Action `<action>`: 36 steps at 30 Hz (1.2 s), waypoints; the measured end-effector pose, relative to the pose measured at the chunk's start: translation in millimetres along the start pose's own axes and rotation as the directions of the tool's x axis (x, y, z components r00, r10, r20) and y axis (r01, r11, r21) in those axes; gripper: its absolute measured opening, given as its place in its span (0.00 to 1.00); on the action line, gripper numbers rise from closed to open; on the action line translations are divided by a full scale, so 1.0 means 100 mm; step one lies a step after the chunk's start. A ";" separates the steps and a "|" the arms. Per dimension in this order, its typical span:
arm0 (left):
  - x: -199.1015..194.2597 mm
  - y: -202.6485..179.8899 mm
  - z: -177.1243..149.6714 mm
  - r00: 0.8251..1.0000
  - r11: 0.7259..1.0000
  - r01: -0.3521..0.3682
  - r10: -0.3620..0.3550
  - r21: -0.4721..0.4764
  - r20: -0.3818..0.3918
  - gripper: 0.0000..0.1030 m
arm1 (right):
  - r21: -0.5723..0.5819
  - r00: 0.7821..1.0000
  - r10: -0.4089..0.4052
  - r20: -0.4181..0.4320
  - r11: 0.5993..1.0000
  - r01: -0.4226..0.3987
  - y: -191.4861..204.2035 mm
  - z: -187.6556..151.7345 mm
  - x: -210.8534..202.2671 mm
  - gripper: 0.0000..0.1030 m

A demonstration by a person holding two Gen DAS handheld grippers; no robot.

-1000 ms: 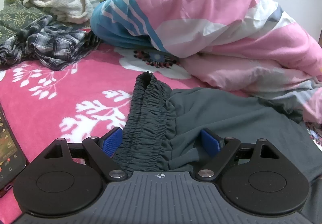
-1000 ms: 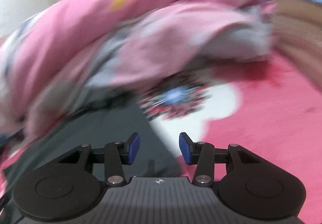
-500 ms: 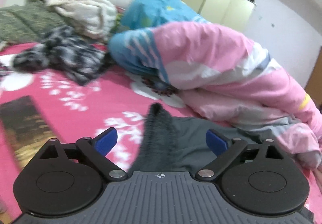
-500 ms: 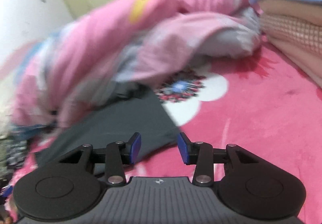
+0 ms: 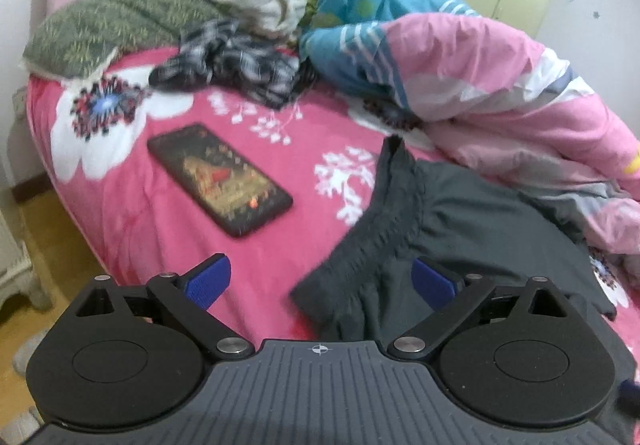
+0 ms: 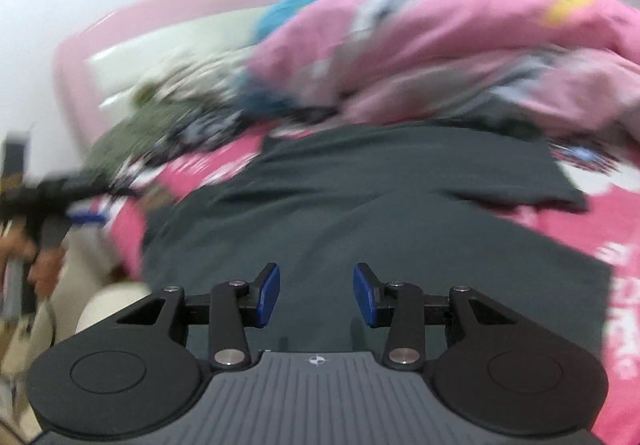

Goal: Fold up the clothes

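Dark grey shorts (image 5: 460,221) lie rumpled at lower right on the pink bed (image 5: 140,185), gathered waistband bunched; left claw (image 5: 322,281) and right claw (image 6: 316,295) both released, empty

Even, soft indoor light, no hard shadows or glare; fisheye bending and dark corners in both views; left wrist view mildly soft; right wrist view heavily smeared by motion blur.
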State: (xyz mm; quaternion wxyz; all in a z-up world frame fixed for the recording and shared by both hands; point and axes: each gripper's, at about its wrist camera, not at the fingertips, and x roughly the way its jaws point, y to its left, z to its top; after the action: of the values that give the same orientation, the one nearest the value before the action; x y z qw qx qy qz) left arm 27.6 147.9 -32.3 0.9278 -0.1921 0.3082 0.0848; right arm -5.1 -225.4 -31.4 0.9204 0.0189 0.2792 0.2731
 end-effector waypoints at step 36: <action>0.26 -0.11 -0.08 0.987 0.994 0.080 -0.090 -0.080 -0.132 0.06 | -0.526 0.999 -0.043 0.028 0.849 0.052 0.85 -0.38 0.25 0.04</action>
State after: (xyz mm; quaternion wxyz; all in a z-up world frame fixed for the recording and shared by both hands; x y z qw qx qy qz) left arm 47.3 135.2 -50.8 0.8998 -0.2447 0.3586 0.0433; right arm -49.4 -144.6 -60.1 0.8990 -0.2386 0.1872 0.3161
